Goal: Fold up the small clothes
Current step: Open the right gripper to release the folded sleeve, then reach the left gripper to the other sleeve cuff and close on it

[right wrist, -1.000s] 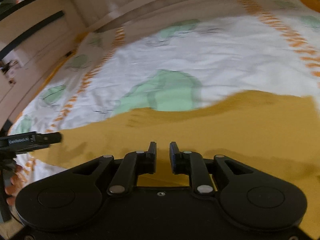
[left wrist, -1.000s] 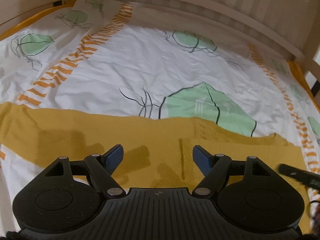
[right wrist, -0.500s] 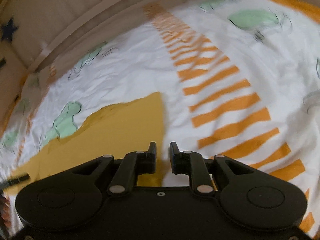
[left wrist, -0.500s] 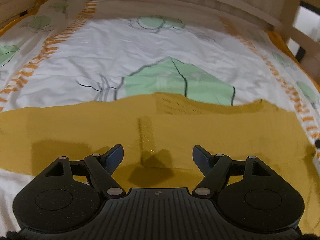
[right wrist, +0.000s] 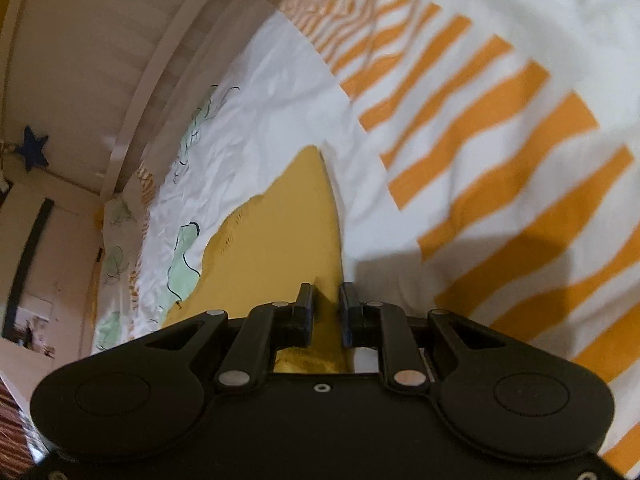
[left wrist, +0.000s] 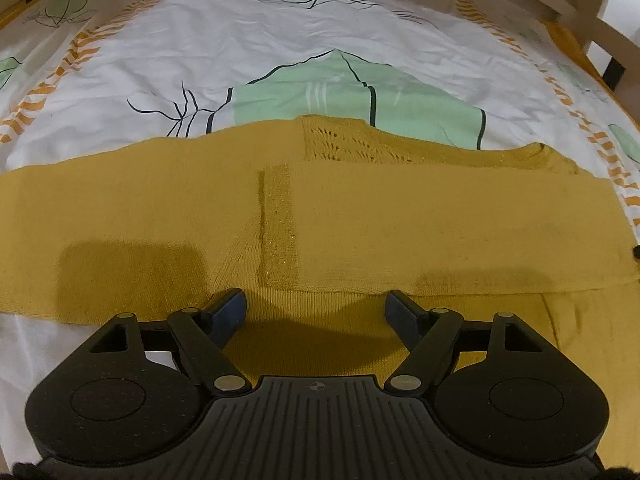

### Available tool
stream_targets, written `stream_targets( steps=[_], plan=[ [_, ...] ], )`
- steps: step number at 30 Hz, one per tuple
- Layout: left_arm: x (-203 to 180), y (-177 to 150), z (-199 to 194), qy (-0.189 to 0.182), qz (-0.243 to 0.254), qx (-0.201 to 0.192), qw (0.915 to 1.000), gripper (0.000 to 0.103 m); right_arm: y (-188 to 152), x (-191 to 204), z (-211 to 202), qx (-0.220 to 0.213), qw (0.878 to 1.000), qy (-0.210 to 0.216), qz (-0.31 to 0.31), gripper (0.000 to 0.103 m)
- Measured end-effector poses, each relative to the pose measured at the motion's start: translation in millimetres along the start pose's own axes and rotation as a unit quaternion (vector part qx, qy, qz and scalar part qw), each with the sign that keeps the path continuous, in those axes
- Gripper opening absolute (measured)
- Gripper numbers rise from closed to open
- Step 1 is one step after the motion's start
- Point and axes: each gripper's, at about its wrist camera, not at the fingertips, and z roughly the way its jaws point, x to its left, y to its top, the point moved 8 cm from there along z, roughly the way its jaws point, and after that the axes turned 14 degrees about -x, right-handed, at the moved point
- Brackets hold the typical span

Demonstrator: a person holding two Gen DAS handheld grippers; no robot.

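Since a second before, the left wrist view had closed in on the mustard knit garment (left wrist: 400, 216), which now filled the lower half of the picture where it lay flat on the bed's printed duvet (left wrist: 280, 40). From that view the left tongs (left wrist: 316, 312) stood wide open just above the near hem, holding nothing; a sleeve lay folded across the body, its ribbed, faintly glittering cuff (left wrist: 280, 224) near the middle, and an openwork lace panel (left wrist: 340, 144) showed at the far edge. From the right wrist view, the camera had swung away from the broad yellow field to the garment's end (right wrist: 296, 224), a narrowing wedge against white cotton with orange stripes (right wrist: 500, 160). The right tongs (right wrist: 326, 312) were nearly closed with a slim gap, yellow knit showing between them; whether they pinched it could not be told. To fold well, each side probably ought to take the hem by both layers, lift evenly, and lay it over without dragging, since soft knit stretches and creeps easily.
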Motion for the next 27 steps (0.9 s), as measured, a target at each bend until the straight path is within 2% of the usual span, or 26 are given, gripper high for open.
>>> stream_targets(
  steps=[3,6,7,8,10,12,14,15,16,19,20,21,22,23,24,25,27],
  plan=[
    [0,0,1,0.0,-0.002,0.001,1.0,0.076,-3,2,1,0.013,1.0,-0.003,0.008,0.026],
    [-1,0,1,0.0,-0.001,0.0,1.0,0.076,-7,12,-2,0.019,0.999,-0.018,-0.029,0.024],
    [-1,0,1,0.001,-0.001,0.0,1.0,0.076,-6,14,-3,0.011,0.998,-0.035,-0.051,0.011],
    [-1,0,1,0.001,-0.001,0.0,1.0,0.076,-5,20,-5,0.003,0.995,-0.048,-0.086,0.012],
    [-1,1,0,0.0,-0.003,0.0,1.0,0.076,-2,39,-12,-0.015,0.982,-0.069,-0.174,0.01],
    [-1,1,0,0.0,-0.009,0.0,1.0,0.075,-3,59,-17,-0.023,0.961,-0.081,-0.263,0.01],
    [0,1,0,-0.001,-0.013,-0.001,0.9999,0.075,-8,61,-14,-0.022,0.937,-0.116,-0.328,0.01],
    [0,1,-1,-0.002,-0.014,-0.001,0.9999,0.075,-12,53,-9,-0.01,0.929,-0.136,-0.343,0.01],
    [0,1,-1,-0.002,-0.014,-0.001,0.9999,0.075,-18,42,-2,0.007,0.924,-0.156,-0.348,0.009],
    [2,1,-1,-0.002,-0.023,-0.003,0.9997,0.075,-14,38,-3,0.003,0.927,-0.164,-0.336,0.011],
    [3,2,-2,-0.005,-0.027,-0.004,0.9996,0.075,-11,42,-7,-0.007,0.923,-0.171,-0.344,0.013],
    [5,3,-3,-0.01,-0.036,-0.008,0.9993,0.075,-8,46,-12,-0.023,0.917,-0.177,-0.358,0.024],
    [7,5,-5,-0.014,-0.046,-0.013,0.9987,0.075,-4,50,-19,-0.041,0.908,-0.183,-0.375,0.041],
    [11,8,-8,-0.019,-0.059,-0.021,0.9978,0.075,-3,55,-25,-0.054,0.903,-0.178,-0.386,0.05],
    [16,11,-12,-0.021,-0.072,-0.031,0.9967,0.075,0,58,-29,-0.069,0.902,-0.171,-0.39,0.066],
    [21,15,-16,-0.018,-0.08,-0.042,0.9957,0.075,2,63,-34,-0.084,0.903,-0.163,-0.388,0.075],
    [38,23,-26,0.003,-0.094,-0.07,0.9932,0.075,4,72,-37,-0.098,0.909,-0.142,-0.378,0.075]
  ],
)
